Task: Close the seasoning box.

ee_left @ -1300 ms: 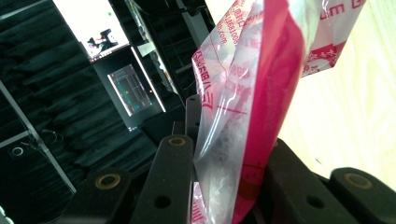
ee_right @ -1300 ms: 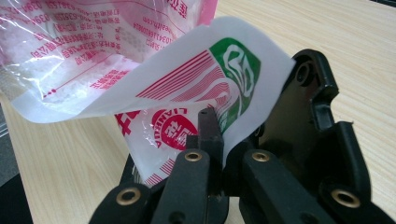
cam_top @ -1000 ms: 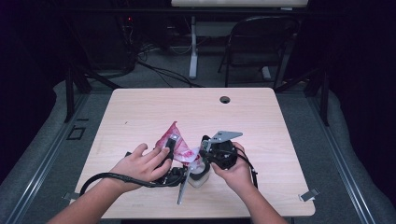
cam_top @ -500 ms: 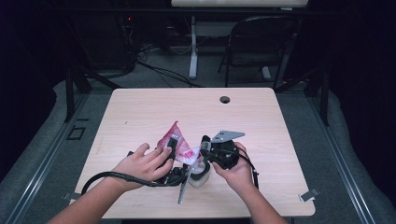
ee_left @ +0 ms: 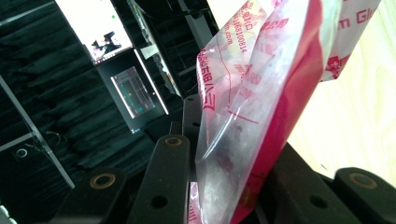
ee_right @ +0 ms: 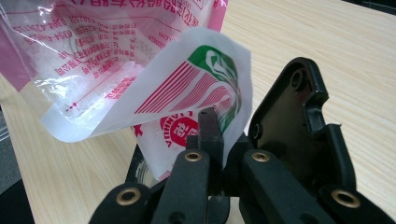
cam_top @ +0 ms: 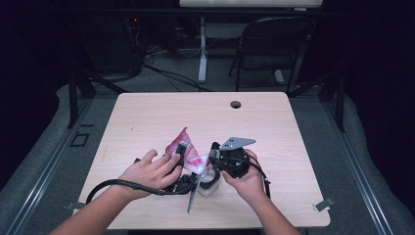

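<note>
A pink-and-clear printed plastic bag (cam_top: 193, 159) with white grains inside is held up over the wooden table (cam_top: 274, 127) near its front. My left gripper (cam_top: 182, 150) is tilted upward, and in the left gripper view its jaws (ee_left: 229, 156) are shut on the bag (ee_left: 261, 84). My right gripper (cam_top: 212, 153), with its grey plate (cam_top: 237, 143), meets the bag from the right. In the right gripper view its jaws (ee_right: 233, 128) pinch the white corner flap with green and red print (ee_right: 205, 79) of the bag (ee_right: 84, 51).
A pale white lump (cam_top: 208, 189) lies on the table under the grippers; what it is cannot be told. A round hole (cam_top: 236, 104) sits near the table's far edge. A folding chair (cam_top: 274, 44) and cables stand beyond. A lit monitor (ee_left: 100, 28) hangs in the dark background.
</note>
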